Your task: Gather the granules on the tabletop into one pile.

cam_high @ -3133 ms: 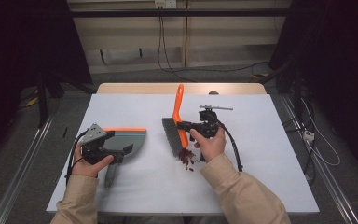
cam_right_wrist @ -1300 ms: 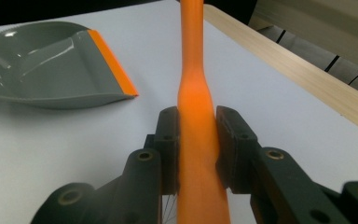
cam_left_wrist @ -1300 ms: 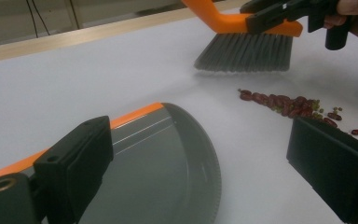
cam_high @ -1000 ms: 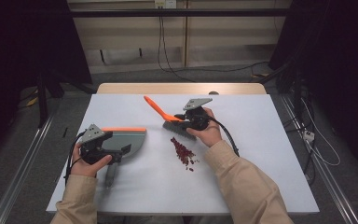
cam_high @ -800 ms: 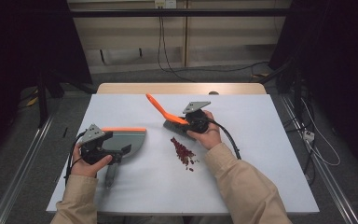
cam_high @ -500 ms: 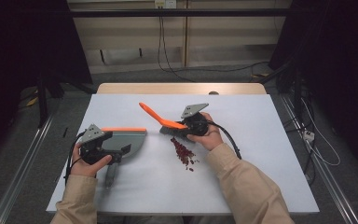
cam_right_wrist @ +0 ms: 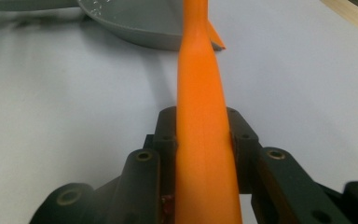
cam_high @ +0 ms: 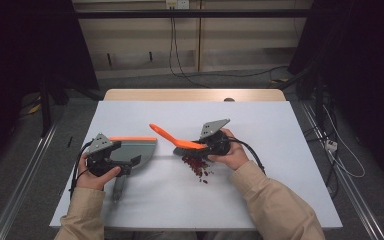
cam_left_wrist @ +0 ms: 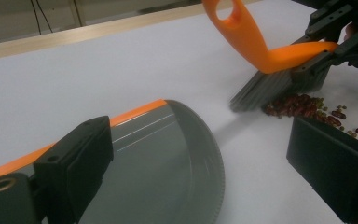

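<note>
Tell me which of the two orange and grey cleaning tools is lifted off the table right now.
The brush, clamped by its orange handle in the right claw, bristles at the red beans. The dustpan lies flat on the table by the left claw.

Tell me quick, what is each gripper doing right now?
Left gripper: jaws stand wide apart over the dustpan, open.
Right gripper: shut on the brush, bristles by the beans.

The brush [cam_high: 172, 139] has a smooth, glossy orange plastic handle and stiff grey bristles. The dustpan [cam_high: 132, 150] is smooth grey plastic with a soft sheen and an orange lip. The table [cam_high: 280, 130] top is matt white, edged in pale wood at the far side. The beans [cam_high: 196, 166] look glossy and dark red.
</note>
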### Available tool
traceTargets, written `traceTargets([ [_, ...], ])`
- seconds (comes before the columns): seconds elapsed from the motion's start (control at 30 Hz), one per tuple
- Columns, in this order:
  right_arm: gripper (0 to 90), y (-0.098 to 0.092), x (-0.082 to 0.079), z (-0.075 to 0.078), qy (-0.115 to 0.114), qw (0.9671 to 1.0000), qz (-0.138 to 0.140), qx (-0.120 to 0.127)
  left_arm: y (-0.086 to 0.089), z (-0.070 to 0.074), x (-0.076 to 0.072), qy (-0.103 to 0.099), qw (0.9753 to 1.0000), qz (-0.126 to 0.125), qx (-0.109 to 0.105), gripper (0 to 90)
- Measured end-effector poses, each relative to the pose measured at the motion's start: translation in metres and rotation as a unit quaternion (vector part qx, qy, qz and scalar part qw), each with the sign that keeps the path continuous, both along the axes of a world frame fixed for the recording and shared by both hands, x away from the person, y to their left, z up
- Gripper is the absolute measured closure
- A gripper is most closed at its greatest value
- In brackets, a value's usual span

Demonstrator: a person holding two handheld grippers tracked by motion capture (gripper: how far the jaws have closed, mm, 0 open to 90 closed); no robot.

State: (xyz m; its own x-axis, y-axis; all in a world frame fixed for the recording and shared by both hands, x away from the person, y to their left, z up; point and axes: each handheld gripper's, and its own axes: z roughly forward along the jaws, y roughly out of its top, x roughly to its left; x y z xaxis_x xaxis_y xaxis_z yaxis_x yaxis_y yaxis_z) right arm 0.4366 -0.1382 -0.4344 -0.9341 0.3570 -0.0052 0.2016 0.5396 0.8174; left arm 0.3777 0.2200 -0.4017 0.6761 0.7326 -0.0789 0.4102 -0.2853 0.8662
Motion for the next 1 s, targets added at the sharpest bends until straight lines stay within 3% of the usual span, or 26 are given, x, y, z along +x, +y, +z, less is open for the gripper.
traceTargets([
  [0.5,71.4,-0.006,-0.014,0.000,0.000,1.0000,0.006,0.007,-0.002,0.000,-0.001,0.002,1.0000,-0.003,0.000,6.9],
  [0.77,71.4,-0.009,-0.016,-0.001,0.003,0.9997,-0.014,0.021,-0.003,0.000,-0.001,0.000,1.0000,-0.004,-0.001,6.9],
  [1.0,71.4,-0.012,-0.013,0.003,0.000,0.9980,-0.038,0.050,-0.003,-0.001,0.000,0.001,1.0000,-0.006,0.000,6.9],
])
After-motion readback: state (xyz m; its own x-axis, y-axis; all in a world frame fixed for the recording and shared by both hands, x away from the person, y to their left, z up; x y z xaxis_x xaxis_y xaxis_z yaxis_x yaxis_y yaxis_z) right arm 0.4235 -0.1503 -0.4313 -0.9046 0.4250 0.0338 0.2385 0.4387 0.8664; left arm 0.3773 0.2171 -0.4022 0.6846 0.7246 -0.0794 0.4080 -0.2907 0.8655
